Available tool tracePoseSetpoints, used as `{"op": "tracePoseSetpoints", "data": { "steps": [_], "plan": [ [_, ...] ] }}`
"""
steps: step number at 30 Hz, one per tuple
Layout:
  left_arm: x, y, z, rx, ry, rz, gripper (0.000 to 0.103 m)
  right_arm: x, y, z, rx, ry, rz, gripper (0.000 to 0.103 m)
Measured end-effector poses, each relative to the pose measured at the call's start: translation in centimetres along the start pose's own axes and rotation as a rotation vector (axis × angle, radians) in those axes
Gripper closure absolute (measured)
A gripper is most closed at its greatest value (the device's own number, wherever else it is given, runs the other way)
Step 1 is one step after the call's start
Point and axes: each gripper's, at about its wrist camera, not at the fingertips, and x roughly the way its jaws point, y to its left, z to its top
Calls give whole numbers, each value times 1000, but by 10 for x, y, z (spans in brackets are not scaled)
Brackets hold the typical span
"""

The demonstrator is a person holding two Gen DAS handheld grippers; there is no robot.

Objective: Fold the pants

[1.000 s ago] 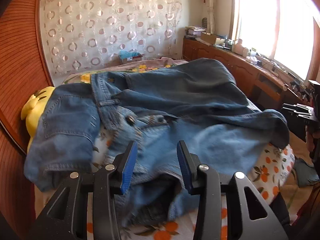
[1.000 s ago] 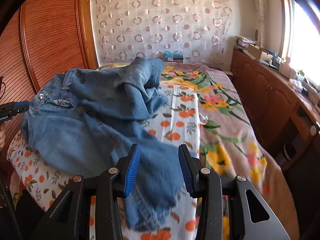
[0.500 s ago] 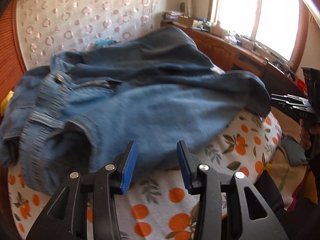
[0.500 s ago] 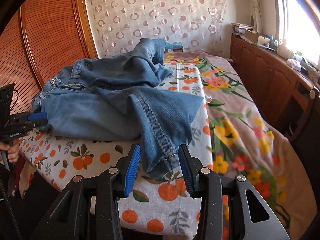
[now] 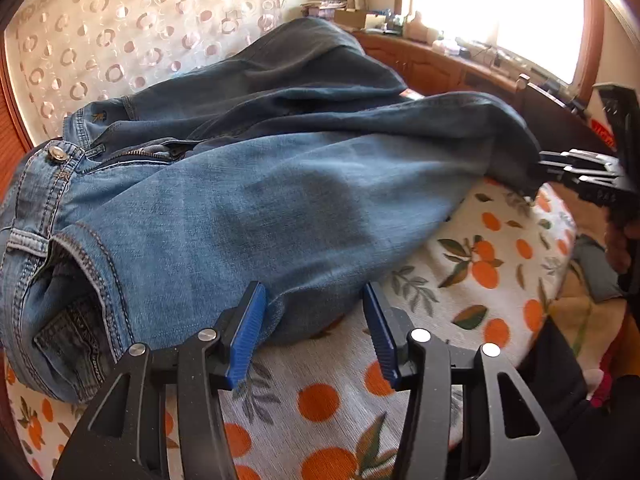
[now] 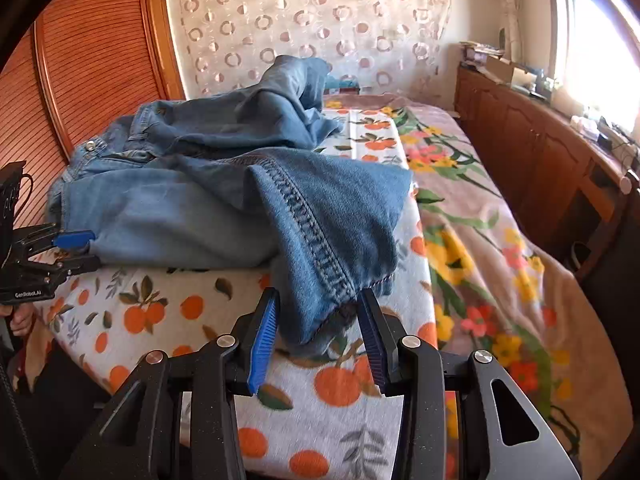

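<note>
Blue denim pants lie rumpled on the bed, waistband and metal button at the left. My left gripper is open, its blue pads either side of the near thigh edge, by the front pocket. In the right wrist view the pants spread across the bed with one leg folded toward me. My right gripper is open around that leg's hem. The other leg is bunched up at the back. Each gripper shows in the other's view: the right one, the left one.
The bed has an orange-print sheet and a floral blanket on the right. A wooden cabinet with clutter runs under the window. A slatted wooden wardrobe stands on the left. A patterned curtain hangs behind.
Both grippers have dropped low to the near edge of the bed. The pants have been laid down and now lie spread on the sheet, the leg hem between my right pads.
</note>
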Motion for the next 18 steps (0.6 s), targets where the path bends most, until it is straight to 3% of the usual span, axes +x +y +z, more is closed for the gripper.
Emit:
{"op": "tracePoseSetpoints", "data": {
  "steps": [2, 4, 5, 7, 8, 11, 18],
  "plan": [
    [-1, -1, 2, 7, -15, 14, 58, 5, 0, 0, 5, 7, -6, 62],
    [0, -2, 3, 13, -3, 12, 75, 8, 0, -1, 4, 10, -15, 62],
    [0, -2, 3, 13, 1, 22, 78, 9, 0, -2, 2, 9, -17, 62],
    [-4, -1, 2, 14, -13, 20, 87, 8, -3, -3, -1, 5, -14, 74],
    [-6, 0, 2, 7, -19, 16, 89, 7, -4, -2, -6, 5, -19, 82],
    [-18, 4, 5, -18, -47, 2, 92, -2, -6, -1, -15, -12, -13, 88],
    [-92, 7, 16, -26, -165, -10, 94, -53, -18, 15, -30, -112, -27, 90]
  ]
}}
